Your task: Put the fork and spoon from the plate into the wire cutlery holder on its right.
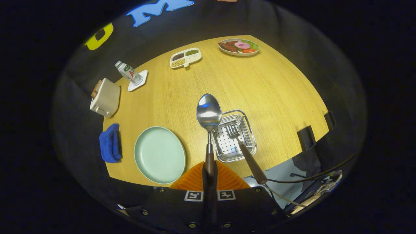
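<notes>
With the holder [233,136] as landmark: the fork [243,148] stands in it, the spoon [209,121], clamped in the gripper [210,175], hangs just left of it, the plate [160,154] lies further left, and the toaster [105,97] sits far left beyond.

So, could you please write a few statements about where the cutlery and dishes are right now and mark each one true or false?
1. The gripper is shut on the spoon. True.
2. The fork lies on the green plate. False: its tines rest inside the wire holder, with the handle leaning out over the rim.
3. The green plate has no cutlery on it. True.
4. The spoon already stands in the wire holder. False: it is held in the fingers, bowl up, beside the holder.
5. The blue cloth lies between the plate and the holder. False: it lies on the plate's far side, at the table edge.
</notes>
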